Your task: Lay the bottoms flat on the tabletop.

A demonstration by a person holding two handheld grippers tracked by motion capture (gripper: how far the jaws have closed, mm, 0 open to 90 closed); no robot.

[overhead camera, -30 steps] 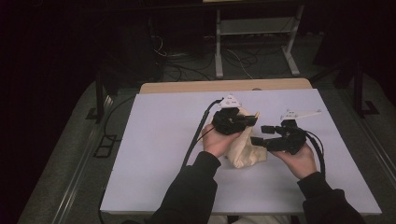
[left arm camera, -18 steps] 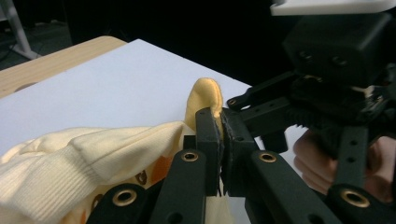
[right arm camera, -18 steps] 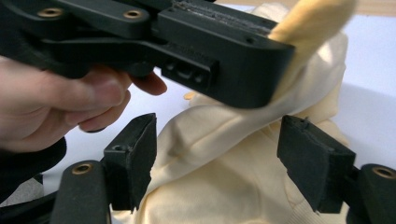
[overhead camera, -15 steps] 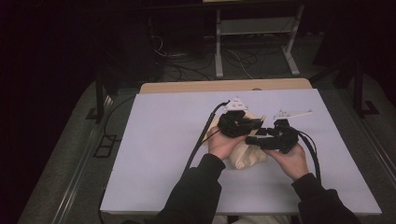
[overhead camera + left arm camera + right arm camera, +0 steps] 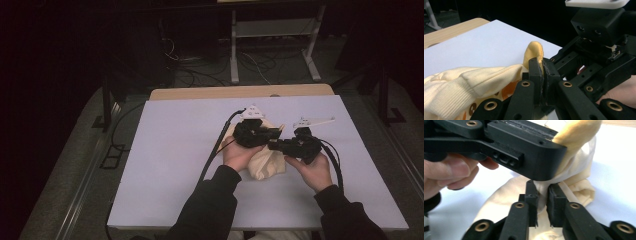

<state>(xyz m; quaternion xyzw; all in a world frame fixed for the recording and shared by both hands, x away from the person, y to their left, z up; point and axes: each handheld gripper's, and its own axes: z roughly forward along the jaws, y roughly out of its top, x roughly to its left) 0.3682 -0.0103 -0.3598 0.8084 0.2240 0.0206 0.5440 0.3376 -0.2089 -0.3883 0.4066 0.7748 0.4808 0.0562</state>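
Compared with a second ago, I see my two hands drawn closer together over the cream garment (image 5: 265, 162), which lies bunched on the white tabletop (image 5: 170, 165) slightly right of its centre. Back then the right tool (image 5: 276, 145) sat a little apart from the cloth with its jaws spread; its jaws have just been closing, and a fold of the fabric now sits pinched between them. The left tool (image 5: 270, 134) stays clamped on the same garment and has hardly shifted.

From the high view I make out the two black tools touching nose to nose above the cloth, the left hand (image 5: 239, 155) and right hand (image 5: 312, 170) cupped under them, and a cable (image 5: 215, 150) trailing from the left tool toward the near edge. The grips themselves are too small to read there.

The left gripper view gives me that detail: the left tool (image 5: 541, 67) has its pads pressed together on a thin yellow edge of the garment (image 5: 461, 85), which stands up above the jaws, with a ribbed cuff and orange print lower left. The right gripper view shows the right tool (image 5: 542, 192) squeezing a pale fold of the garment (image 5: 579, 187) just beneath the other tool's black jaw.
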